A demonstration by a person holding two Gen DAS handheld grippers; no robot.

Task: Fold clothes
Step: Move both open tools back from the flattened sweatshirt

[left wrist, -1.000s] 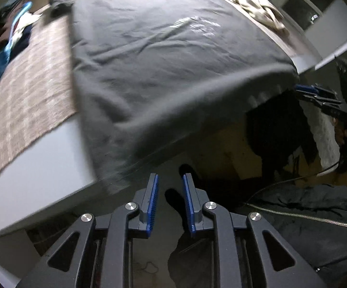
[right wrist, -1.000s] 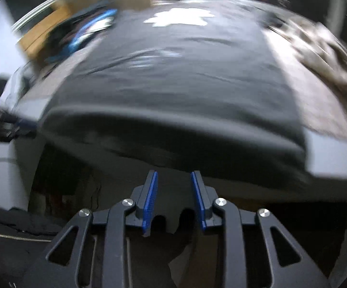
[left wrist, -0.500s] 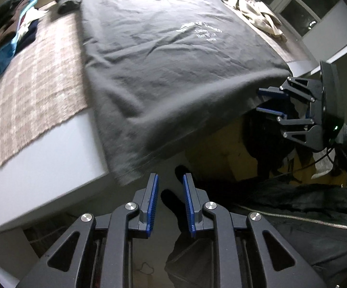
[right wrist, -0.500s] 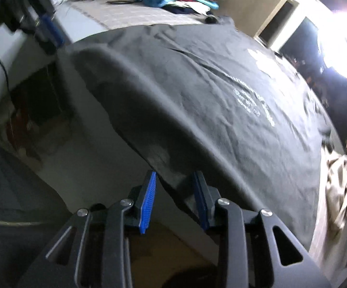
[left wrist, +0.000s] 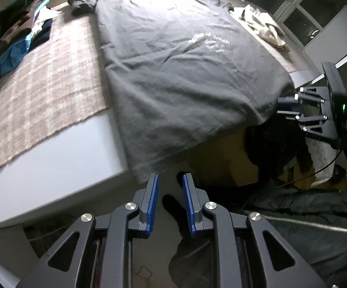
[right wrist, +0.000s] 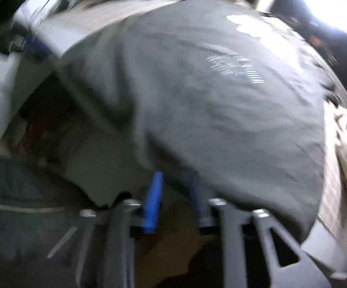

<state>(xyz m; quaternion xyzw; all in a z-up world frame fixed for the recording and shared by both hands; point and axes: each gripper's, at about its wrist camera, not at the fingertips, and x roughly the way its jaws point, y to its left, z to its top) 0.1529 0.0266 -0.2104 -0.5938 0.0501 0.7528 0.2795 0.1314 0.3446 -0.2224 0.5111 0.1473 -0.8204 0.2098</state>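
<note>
A few short lines of white print sit on the dark grey T-shirt spread over the table, but the letters are too small and smeared to make out. In the right wrist view the same print is only blur.

Motion blur smears the whole right wrist view (print on the dark T-shirt unreadable), and the shirt's hem covers the right gripper's fingertips.
</note>
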